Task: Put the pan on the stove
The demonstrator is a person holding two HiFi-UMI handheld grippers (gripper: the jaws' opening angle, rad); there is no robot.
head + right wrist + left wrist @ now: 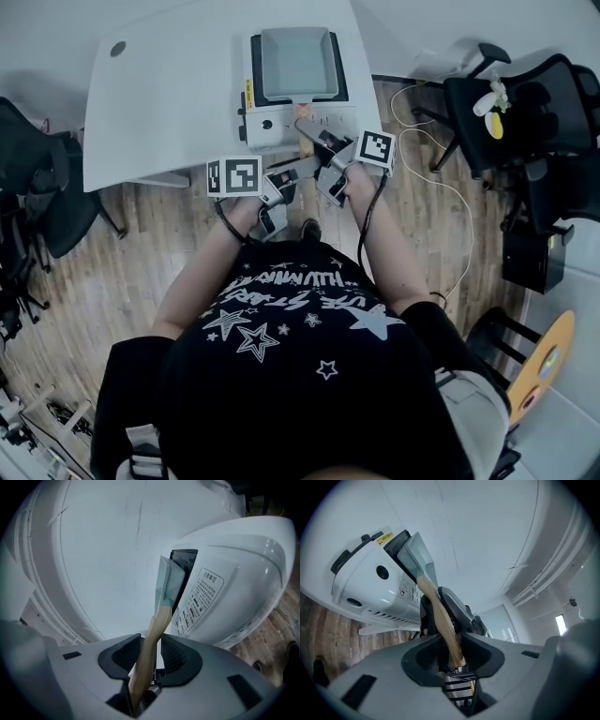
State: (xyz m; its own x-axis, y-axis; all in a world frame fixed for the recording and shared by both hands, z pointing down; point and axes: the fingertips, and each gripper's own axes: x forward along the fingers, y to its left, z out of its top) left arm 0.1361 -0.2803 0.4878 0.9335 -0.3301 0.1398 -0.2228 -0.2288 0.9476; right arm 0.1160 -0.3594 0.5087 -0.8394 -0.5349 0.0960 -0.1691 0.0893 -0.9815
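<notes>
In the head view the jaw tips are small and crowded beside the marker cubes. Each gripper view shows only a near edge of the pan. The pan sits on the white stove at the near edge of the table, its wooden handle pointing toward the person. The right claw pinches that handle between both pads. The left claw seems clamped on the handle's near end, just behind the right claw.

white table, white stove on it
</notes>
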